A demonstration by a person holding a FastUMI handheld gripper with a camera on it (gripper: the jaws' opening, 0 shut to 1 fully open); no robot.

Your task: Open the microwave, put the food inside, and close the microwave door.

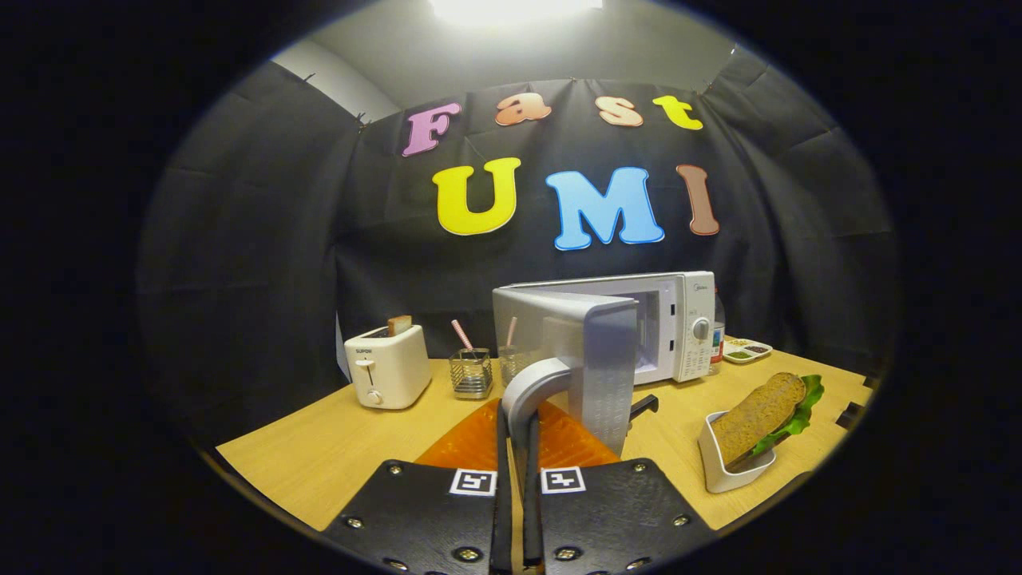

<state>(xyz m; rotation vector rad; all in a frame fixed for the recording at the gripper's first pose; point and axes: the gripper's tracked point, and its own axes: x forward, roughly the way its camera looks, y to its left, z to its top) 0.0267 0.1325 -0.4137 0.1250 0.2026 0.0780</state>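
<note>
The white microwave (683, 319) stands at the back of the wooden table (319, 447). Its door (599, 359) is swung wide open towards me, edge-on. My gripper (517, 423) is shut on the lower end of the door's curved grey handle (531, 383), which runs down between the two fingers. The food is a brown-bread sandwich with green lettuce (758, 415), leaning in a small white dish (718, 471) to the right of the fingers, in front of the microwave.
A white toaster (387, 367) with a slice in it stands back left. Beside it are a wire holder (471, 374) and a glass (511, 359), each with a straw. An orange mat (479, 443) lies under the handle. A condiment tray (746, 350) sits right of the microwave.
</note>
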